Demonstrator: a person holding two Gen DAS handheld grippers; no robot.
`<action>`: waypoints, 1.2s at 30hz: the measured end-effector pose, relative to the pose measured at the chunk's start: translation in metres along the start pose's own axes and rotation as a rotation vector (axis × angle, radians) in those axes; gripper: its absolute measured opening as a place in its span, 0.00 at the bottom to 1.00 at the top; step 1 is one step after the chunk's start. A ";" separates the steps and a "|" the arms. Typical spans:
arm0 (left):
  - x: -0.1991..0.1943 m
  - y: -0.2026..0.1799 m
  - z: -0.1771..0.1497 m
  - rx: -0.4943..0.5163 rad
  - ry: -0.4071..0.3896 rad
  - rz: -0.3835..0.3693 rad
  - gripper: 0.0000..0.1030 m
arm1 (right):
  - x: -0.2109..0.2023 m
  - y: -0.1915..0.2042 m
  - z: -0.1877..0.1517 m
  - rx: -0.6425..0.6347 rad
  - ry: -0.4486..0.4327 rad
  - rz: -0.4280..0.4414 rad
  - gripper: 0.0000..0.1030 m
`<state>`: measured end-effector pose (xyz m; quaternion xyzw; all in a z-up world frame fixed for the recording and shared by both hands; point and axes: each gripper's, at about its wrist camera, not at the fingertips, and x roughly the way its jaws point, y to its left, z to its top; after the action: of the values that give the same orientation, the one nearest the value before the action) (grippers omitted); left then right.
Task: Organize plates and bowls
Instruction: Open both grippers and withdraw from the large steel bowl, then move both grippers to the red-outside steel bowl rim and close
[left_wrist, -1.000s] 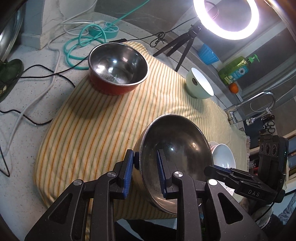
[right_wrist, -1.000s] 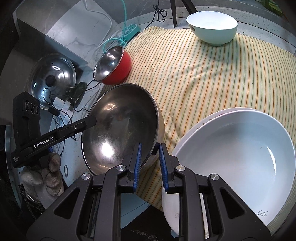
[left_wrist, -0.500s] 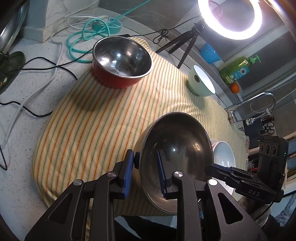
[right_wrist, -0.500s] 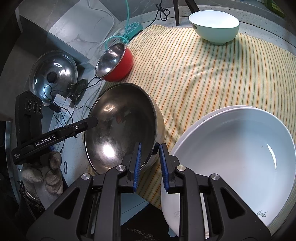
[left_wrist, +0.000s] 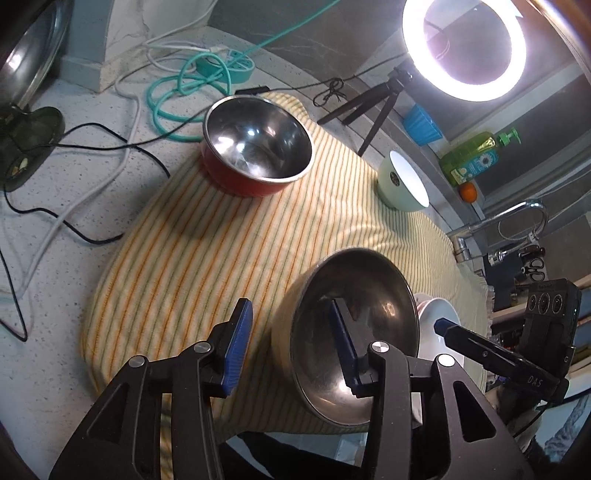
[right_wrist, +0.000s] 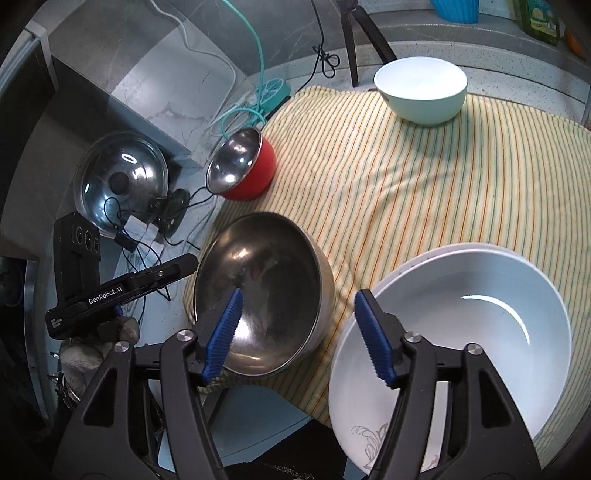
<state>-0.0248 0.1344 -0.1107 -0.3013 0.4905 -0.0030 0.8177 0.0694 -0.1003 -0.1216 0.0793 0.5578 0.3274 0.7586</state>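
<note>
From the left wrist, the left gripper (left_wrist: 290, 338) has its jaws opening astride the near rim of the steel bowl (left_wrist: 360, 314), which sits on the striped cloth (left_wrist: 207, 251). From the right wrist, the right gripper (right_wrist: 298, 334) spreads wide, gripping nothing, straddling the steel bowl's rim just beside the white plates (right_wrist: 480, 314).

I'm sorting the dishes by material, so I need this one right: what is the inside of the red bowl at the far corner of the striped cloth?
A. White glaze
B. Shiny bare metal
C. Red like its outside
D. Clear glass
B. The red bowl shows a mirror-bright steel lining with light glints inside, while only its outer wall is red; the right wrist view shows the same.
</note>
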 end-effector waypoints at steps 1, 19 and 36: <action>-0.003 0.002 0.002 -0.001 -0.010 0.004 0.42 | -0.002 -0.001 0.002 0.004 -0.010 0.001 0.82; -0.021 0.039 0.062 0.017 -0.091 0.047 0.51 | 0.006 0.035 0.054 0.048 -0.092 0.064 0.85; -0.001 0.067 0.123 0.028 -0.058 0.001 0.43 | 0.060 0.065 0.088 0.092 -0.033 0.087 0.62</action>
<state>0.0548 0.2495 -0.1015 -0.2896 0.4666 -0.0008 0.8357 0.1321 0.0065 -0.1060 0.1436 0.5557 0.3327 0.7482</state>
